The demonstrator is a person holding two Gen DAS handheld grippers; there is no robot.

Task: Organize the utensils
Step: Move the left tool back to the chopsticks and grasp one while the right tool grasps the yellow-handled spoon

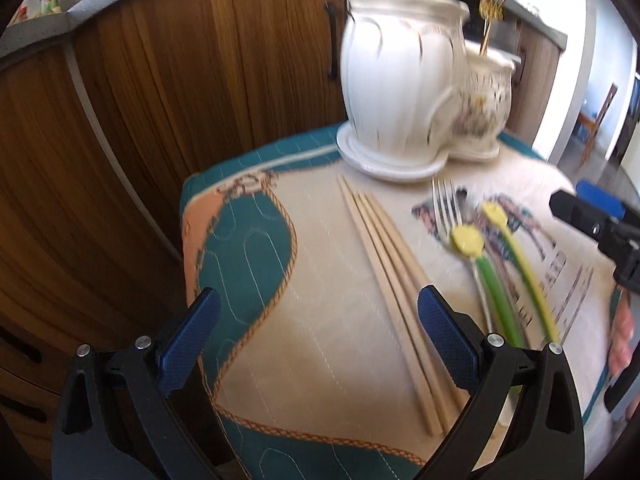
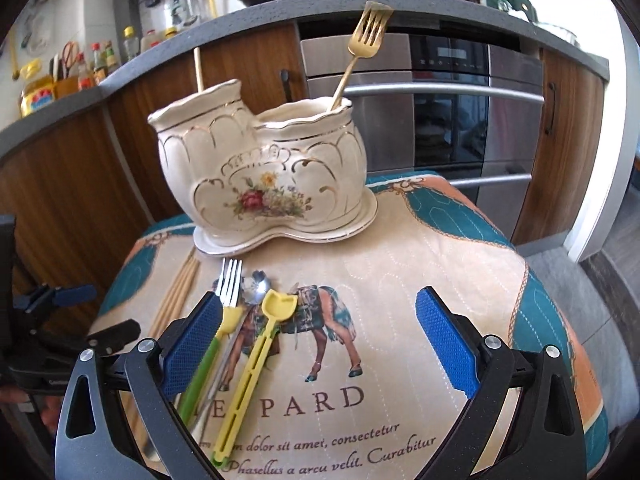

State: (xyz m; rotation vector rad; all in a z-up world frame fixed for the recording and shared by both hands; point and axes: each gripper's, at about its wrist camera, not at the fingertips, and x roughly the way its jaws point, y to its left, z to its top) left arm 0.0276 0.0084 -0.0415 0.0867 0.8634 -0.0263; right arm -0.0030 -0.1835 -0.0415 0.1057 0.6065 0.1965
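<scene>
A cream ceramic two-pot utensil holder [image 2: 264, 172] stands at the back of a printed cloth; it also shows in the left wrist view [image 1: 404, 76]. A gold fork [image 2: 366, 36] stands in its lower pot, a wooden stick [image 2: 197, 68] in the taller pot. Several wooden chopsticks [image 1: 394, 280] lie on the cloth. Beside them lie a green-handled fork [image 2: 224, 312], a yellow plastic scoop [image 2: 260, 356] and a steel spoon [image 2: 256, 284]. My left gripper [image 1: 320, 336] is open, low over the chopsticks' near ends. My right gripper [image 2: 320, 344] is open above the cloth, right of the utensils.
The printed cloth [image 2: 420, 280] covers a small raised surface. Wooden cabinets [image 1: 160, 80] and a steel oven [image 2: 452, 112] stand behind. A grey counter [image 2: 224, 24] holds pans and bottles. The right gripper shows at the right edge of the left wrist view [image 1: 600, 232].
</scene>
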